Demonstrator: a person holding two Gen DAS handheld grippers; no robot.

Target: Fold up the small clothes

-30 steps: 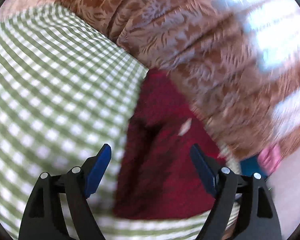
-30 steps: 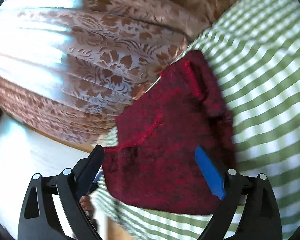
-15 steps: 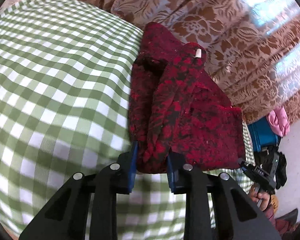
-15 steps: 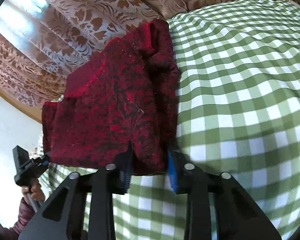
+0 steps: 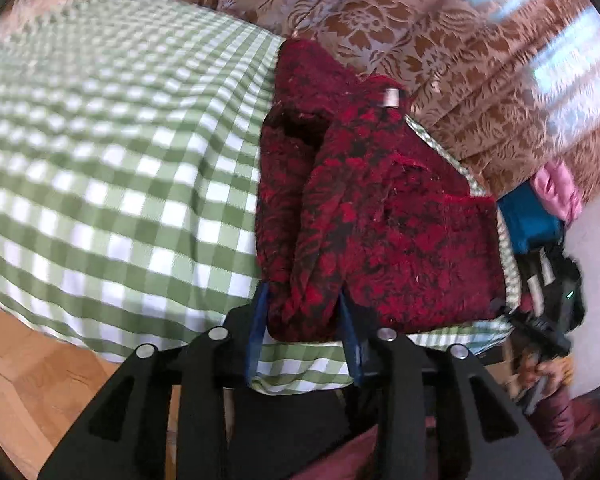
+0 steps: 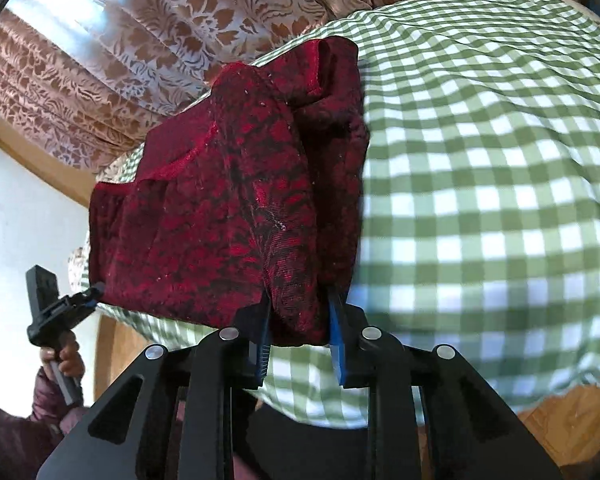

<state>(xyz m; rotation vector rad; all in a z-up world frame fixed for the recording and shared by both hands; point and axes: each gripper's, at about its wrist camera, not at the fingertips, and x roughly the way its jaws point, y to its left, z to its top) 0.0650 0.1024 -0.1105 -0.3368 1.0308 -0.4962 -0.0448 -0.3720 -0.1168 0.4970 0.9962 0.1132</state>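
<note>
Red-black fuzzy garment, partly folded, both grippers' fingers clamping its corners

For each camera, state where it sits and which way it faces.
Left wrist: on the left gripper, looking along its fingers across the checked cloth to the curtain; the right gripper shows far right.
Right wrist: on the right gripper, same direction; the other gripper and its hand show lower left.
Shared: both clamp the red garment.

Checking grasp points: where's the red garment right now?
In both wrist views, the dark red patterned garment lies at the green checked bedspread's near edge, beside the brown curtain, both grippers pinching its near hem.
</note>
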